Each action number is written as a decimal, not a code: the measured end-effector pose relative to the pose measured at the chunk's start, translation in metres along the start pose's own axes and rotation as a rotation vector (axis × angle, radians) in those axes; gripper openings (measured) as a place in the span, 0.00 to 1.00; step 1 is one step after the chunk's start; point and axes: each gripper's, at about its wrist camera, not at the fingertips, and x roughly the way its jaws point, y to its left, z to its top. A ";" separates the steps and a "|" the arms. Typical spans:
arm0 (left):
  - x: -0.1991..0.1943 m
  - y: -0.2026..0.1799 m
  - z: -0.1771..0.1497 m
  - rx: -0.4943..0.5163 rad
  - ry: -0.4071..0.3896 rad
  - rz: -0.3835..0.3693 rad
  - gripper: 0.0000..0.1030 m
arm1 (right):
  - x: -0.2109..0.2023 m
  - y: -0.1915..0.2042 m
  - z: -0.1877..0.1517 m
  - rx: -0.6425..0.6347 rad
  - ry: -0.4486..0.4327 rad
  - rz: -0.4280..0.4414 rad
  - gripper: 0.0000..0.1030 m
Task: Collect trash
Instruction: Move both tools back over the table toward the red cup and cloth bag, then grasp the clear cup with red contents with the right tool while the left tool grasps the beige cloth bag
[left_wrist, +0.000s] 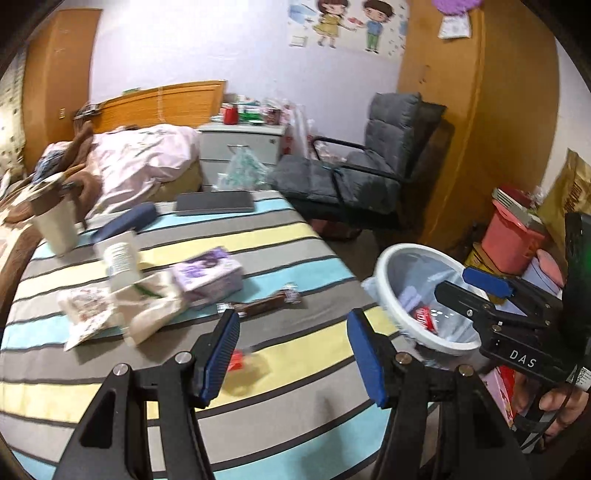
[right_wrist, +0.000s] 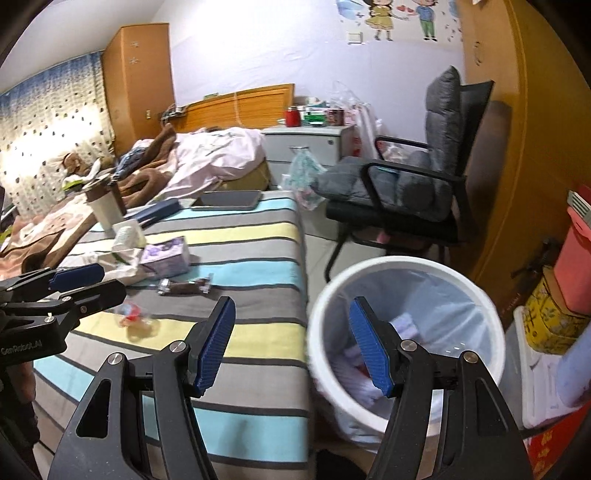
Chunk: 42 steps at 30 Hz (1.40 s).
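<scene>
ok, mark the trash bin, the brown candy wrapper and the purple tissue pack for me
trash bin (right_wrist: 369, 266): right wrist view, far white rim.
brown candy wrapper (left_wrist: 264, 304): left wrist view, middle of the wrapper.
purple tissue pack (left_wrist: 207, 271): left wrist view, top face.

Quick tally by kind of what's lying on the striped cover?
Cups: 2
Tissue pack: 1
Wrappers: 2
Tablet: 1
Blue case: 1
Crumpled bags: 2
Total: 9

White round trash bin (right_wrist: 406, 328), clear liner, upright beside bed, red and white wrappers inside. Brown candy wrapper (left_wrist: 264, 303) and small red wrapper (left_wrist: 236, 360) flat on striped bedspread.
</scene>
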 end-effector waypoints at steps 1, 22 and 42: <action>-0.004 0.007 -0.002 -0.012 -0.003 0.011 0.61 | 0.002 0.004 0.001 -0.004 0.001 0.008 0.64; -0.029 0.132 -0.044 -0.246 -0.015 0.204 0.66 | 0.055 0.092 -0.013 -0.105 0.157 0.219 0.64; -0.010 0.170 -0.046 -0.282 0.028 0.220 0.66 | 0.085 0.130 -0.015 -0.239 0.243 0.325 0.50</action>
